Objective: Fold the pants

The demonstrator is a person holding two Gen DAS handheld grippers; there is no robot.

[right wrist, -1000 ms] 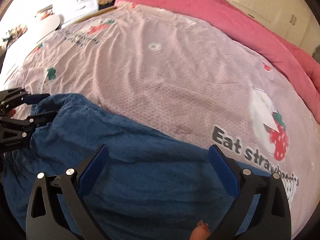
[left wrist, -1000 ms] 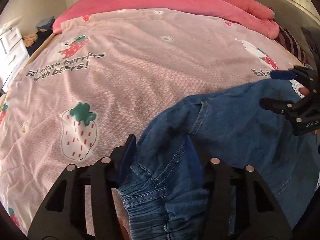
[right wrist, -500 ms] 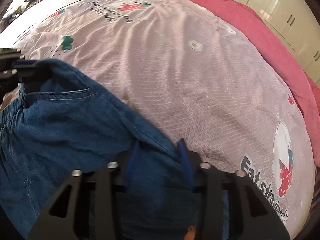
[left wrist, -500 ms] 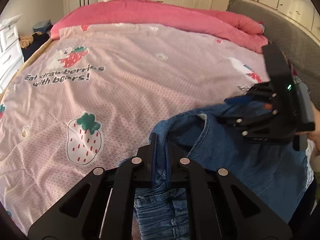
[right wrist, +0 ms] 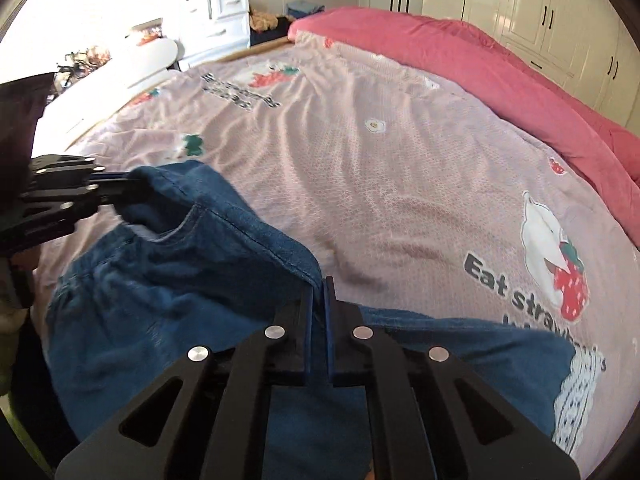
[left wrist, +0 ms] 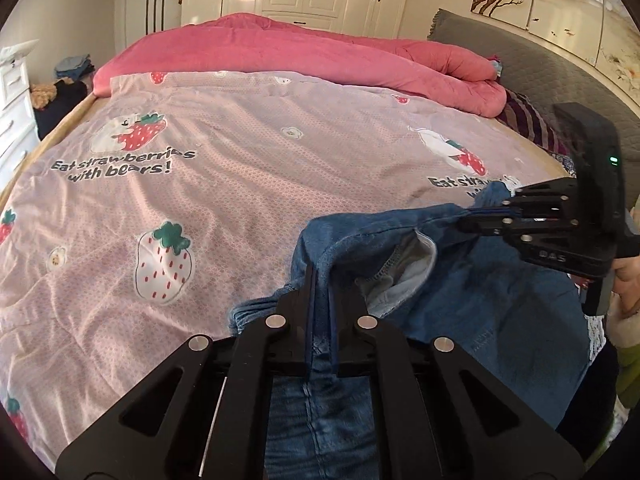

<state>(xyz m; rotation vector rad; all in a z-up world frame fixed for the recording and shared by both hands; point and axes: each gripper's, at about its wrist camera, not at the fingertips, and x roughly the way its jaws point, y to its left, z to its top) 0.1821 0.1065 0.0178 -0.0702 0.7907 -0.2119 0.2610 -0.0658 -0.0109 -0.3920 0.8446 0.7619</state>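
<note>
Denim: blue denim pants (left wrist: 472,304) with gathered elastic waistband, lifted at the near edge of the bed; lower part hangs out of view below both cameras.
Surface: pale pink bedsheet printed with strawberries and bears (left wrist: 224,208); rolled pink quilt (left wrist: 304,56) lies along its far side, well apart from the pants.
Left gripper (left wrist: 320,280): jaws fully closed, pinching the fabric edge near the waistband; the cloth runs up between the blue pads.
Right gripper (right wrist: 318,292): jaws have just been closing and are now fully closed on a seamed fold of the denim.
Span: cloth between the two grips sags in a loose curve, with a pale pocket lining (left wrist: 404,276) showing inside out.
Risk 1: each grip takes only a narrow strip of edge; heavy denim may slide out under its own weight.
Risk 2: uneven hold may leave the legs twisted, giving a crooked fold.
Risk 3: exposed lining could get trapped in the fold and bulge.
Risk 4: a dragging hem could rumple the sheet.
</note>
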